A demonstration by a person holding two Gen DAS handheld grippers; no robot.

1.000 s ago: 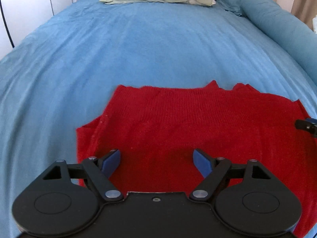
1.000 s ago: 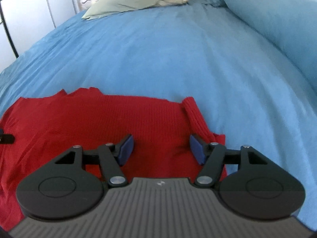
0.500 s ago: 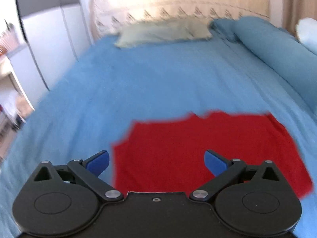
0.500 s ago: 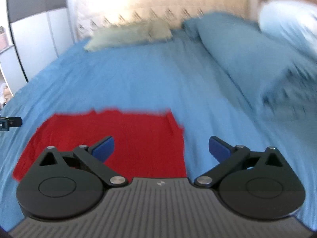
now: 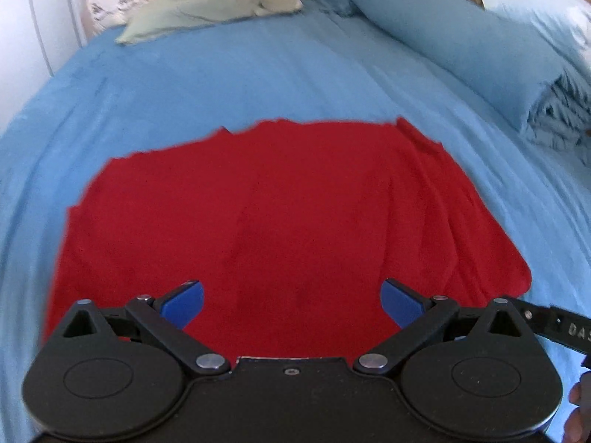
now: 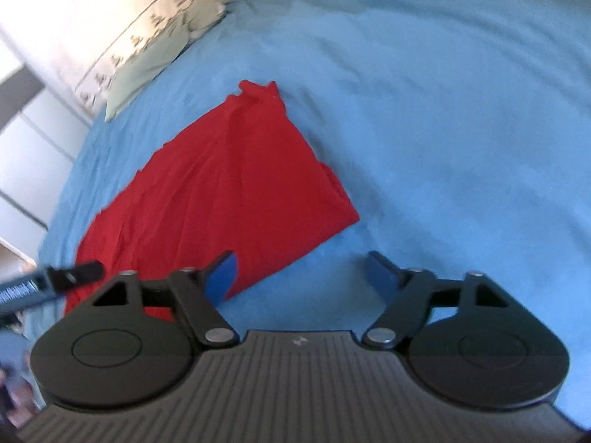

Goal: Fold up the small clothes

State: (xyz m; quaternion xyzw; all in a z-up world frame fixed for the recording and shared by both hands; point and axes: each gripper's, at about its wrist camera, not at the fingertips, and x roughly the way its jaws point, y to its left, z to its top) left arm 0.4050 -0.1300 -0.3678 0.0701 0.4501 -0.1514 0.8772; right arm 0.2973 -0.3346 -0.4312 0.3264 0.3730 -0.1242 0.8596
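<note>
Garment: red knit (image 5: 280,214) lies folded on bed (image 5: 258,74), mid-frame, released a second ago.
Left fingers (image 5: 291,304): wide, empty.
Right fingers (image 6: 301,277): closing, empty.
Meaning: fold set.

Very little writing can be read here. In the left wrist view, the black finger of the right gripper (image 5: 554,326) enters from the right edge and carries pale raised capital letters, "DA", followed by part of a third letter cut off by the frame. In the right wrist view, the black finger of the left gripper (image 6: 48,282) comes in from the left edge with a strip of white lettering along it, too blurred to make out. A small pale mark (image 6: 297,340) sits at the top centre of the ribbed grey body of the right gripper; its shape is unclear.
</note>
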